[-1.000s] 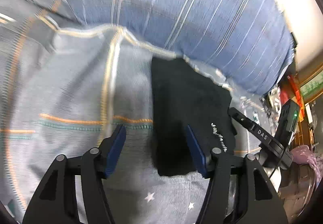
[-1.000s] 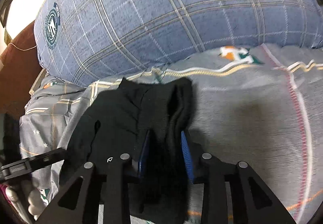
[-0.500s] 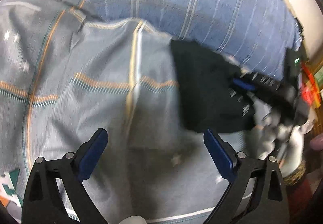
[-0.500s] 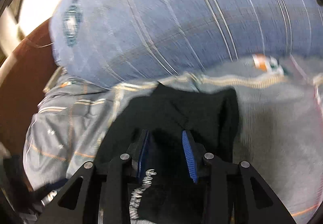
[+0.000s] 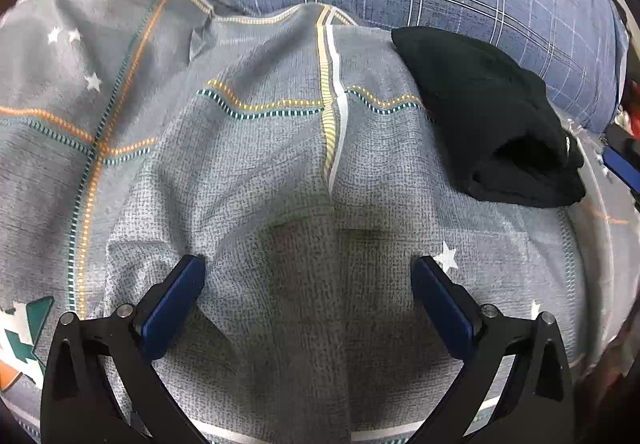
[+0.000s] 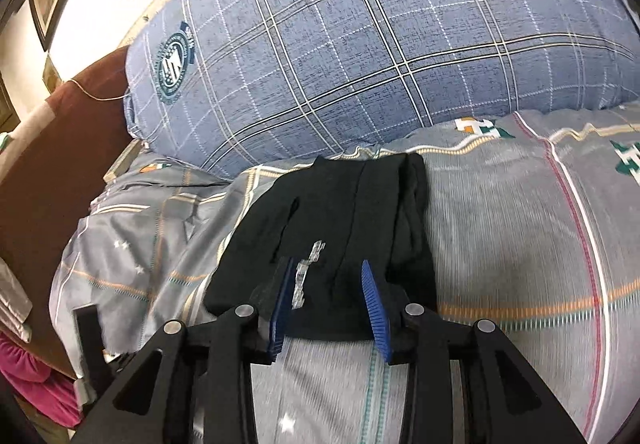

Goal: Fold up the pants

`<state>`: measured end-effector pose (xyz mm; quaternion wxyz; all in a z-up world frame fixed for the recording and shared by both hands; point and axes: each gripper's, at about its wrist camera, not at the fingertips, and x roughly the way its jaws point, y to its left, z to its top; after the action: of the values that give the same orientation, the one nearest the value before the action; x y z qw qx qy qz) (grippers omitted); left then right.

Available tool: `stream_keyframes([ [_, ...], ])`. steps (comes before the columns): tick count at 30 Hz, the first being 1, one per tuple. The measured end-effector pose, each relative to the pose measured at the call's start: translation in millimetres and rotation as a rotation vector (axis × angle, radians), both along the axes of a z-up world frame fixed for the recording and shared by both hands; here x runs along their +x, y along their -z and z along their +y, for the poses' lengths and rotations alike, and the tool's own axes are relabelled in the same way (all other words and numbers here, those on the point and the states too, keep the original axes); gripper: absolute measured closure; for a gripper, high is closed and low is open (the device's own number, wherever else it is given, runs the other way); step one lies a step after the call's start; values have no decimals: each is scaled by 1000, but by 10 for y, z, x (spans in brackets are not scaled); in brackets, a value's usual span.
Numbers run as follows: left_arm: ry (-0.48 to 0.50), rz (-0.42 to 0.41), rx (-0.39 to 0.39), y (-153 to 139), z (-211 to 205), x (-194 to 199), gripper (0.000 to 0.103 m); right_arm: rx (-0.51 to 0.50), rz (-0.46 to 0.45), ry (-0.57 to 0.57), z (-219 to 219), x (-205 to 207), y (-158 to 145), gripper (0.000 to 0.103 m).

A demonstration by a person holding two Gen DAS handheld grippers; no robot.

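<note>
The black pants lie folded into a compact bundle on the grey patterned bedspread, at the right in the left wrist view. My left gripper is wide open and empty over bare bedspread, well left of the pants. In the right wrist view the pants lie just ahead of my right gripper. Its blue pads stand apart over the near edge of the bundle, with the fabric lying loose between them. A white logo shows on the fabric.
A large blue plaid pillow lies behind the pants against the wall. A brown headboard stands at the left. Pink cloth lies low at the left. The tip of the other gripper shows at the right edge.
My left gripper has pulled back and to the left of the pants and opened wide. My right gripper has opened off the fabric and drawn back a little; the bundle stays on the bed.
</note>
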<state>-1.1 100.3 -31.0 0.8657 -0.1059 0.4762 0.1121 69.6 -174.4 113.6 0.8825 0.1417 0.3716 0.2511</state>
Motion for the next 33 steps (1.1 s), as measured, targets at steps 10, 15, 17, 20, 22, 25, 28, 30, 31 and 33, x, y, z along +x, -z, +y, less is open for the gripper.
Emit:
stream_keyframes([
  [10, -166, -115, -39, -426, 123, -424, 1, 97, 29, 43, -242, -404, 20, 54],
  [15, -161, -208, -22, -732, 35, -634, 1, 59, 16, 58, -228, -553, 46, 50],
  [17, -144, -228, -9, -791, 15, -637, 1, 55, 30, 52, -200, -579, 63, 50],
  [20, -121, -238, 0, -815, -48, -689, 1, 49, 32, 38, -118, -680, 64, 50],
  [22, -107, -236, -9, -819, -81, -749, 1, 33, 17, 22, -51, -796, 49, 50],
  [25, -92, -240, -14, -819, -139, -834, 1, 11, -2, 6, 37, -954, 34, 50],
  [28, -86, -263, -8, -893, -190, -975, 1, 3, 5, -9, 119, -1091, 36, 50],
  [30, -84, -284, -9, -955, -205, -1073, 1, -6, -1, -19, 161, -1181, 15, 50],
  [31, -83, -295, -8, -995, -213, -1123, 1, -14, -11, -25, 175, -1244, -12, 50],
  [33, -85, -315, 0, -1075, -223, -1208, 1, -23, -38, -28, 198, -1365, -75, 50],
])
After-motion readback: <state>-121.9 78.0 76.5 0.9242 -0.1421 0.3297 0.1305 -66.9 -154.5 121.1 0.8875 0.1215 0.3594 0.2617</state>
